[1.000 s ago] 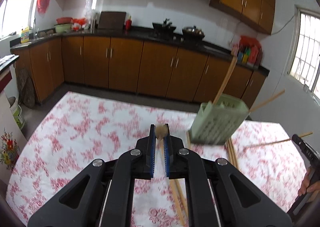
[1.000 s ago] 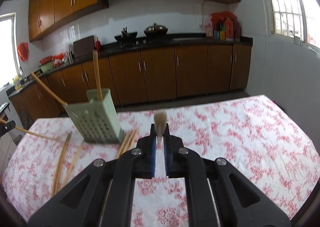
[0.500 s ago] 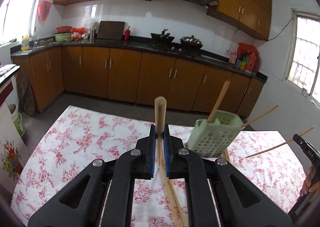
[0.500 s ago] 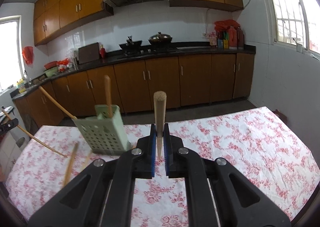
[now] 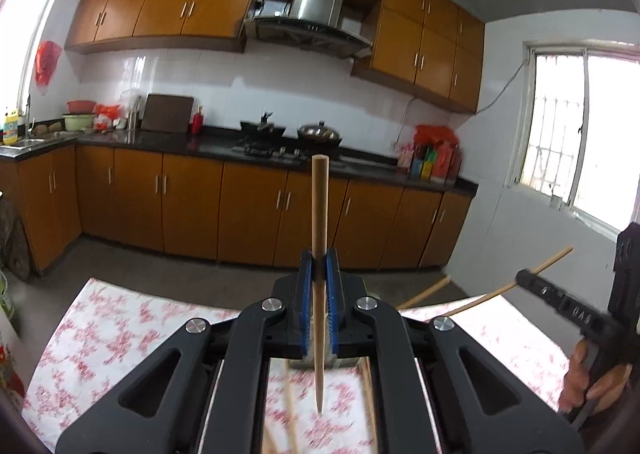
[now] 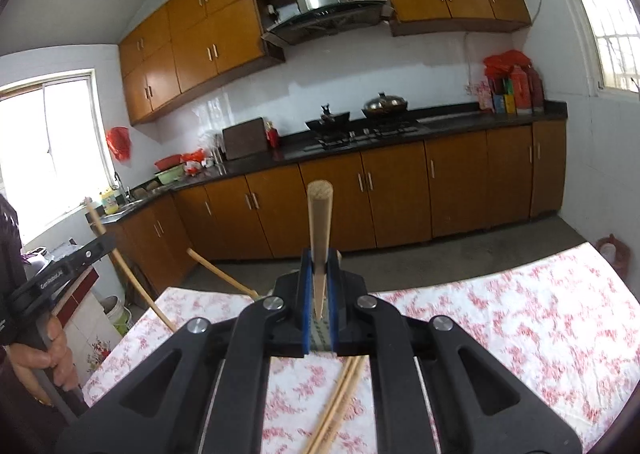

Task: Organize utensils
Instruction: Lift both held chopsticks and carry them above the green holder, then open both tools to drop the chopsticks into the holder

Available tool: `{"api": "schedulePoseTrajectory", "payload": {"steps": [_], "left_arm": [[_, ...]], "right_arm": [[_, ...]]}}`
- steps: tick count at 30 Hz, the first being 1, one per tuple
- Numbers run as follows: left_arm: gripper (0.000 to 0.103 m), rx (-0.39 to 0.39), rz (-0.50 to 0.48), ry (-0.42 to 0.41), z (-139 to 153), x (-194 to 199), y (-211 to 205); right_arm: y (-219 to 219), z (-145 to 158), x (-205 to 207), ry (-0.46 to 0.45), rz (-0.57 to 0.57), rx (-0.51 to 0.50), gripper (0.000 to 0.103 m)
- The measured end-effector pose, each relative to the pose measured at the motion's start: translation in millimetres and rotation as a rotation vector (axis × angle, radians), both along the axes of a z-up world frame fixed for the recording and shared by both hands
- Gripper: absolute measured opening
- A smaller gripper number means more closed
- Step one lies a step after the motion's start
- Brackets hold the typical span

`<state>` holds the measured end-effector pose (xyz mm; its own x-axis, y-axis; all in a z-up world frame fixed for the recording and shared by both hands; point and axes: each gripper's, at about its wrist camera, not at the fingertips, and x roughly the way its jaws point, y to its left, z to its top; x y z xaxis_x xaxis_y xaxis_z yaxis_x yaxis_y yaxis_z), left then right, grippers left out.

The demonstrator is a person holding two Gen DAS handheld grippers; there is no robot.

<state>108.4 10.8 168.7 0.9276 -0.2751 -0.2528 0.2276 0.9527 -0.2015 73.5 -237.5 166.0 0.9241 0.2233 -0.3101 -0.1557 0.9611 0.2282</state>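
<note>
wooden chopstick (image 5: pixel 320 214) clamped upright in each jaws, green holder hidden behind them

Left tongs (image 5: pixel 319 274) clamped on one chopstick (image 5: pixel 320 214), blunt end up, thin tip down over floral cloth (image 5: pixel 120 334) on bench. Loose chopsticks (image 5: pixel 290 410) blurred on cloth below tongs. At right edge, right tongs (image 5: pixel 520 279) gripping a second chopstick (image 5: pixel 480 300), slanted up to right; hand (image 5: pixel 584 378) on their handle. Another stick end (image 5: pixel 428 292) poking up behind left tongs. Beyond: orange cabinets (image 5: pixel 248 210), dark counter, hob with pans (image 5: pixel 292 130).
</note>
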Motion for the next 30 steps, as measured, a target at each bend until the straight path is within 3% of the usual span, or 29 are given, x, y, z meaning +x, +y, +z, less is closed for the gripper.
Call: {"api": "schedulePoseTrajectory", "payload": {"steps": [8,14,21,30], "left_arm": [[0.007,-0.031,0.077,-0.124,32.3,30.1,-22.3],[0.007,-0.039,0.166,-0.205,35.7,61.5,-37.0],[0.007,-0.053,0.215,-0.177,8.9,100.5,-49.4],[0.007,-0.022,0.220,-0.118,-29.1,110.2,-49.5]], "right_arm": [[16.0,18.2,25.1,-0.041,-0.005,-0.036,0.008],[23.4,16.1,55.2,-0.032,-0.007,-0.051,0.008],[29.4,-5.9,89.4,0.034,0.011,-0.060,0.008],[33.9,-30.6,111.2,0.112,0.020,-0.049,0.008]]}}
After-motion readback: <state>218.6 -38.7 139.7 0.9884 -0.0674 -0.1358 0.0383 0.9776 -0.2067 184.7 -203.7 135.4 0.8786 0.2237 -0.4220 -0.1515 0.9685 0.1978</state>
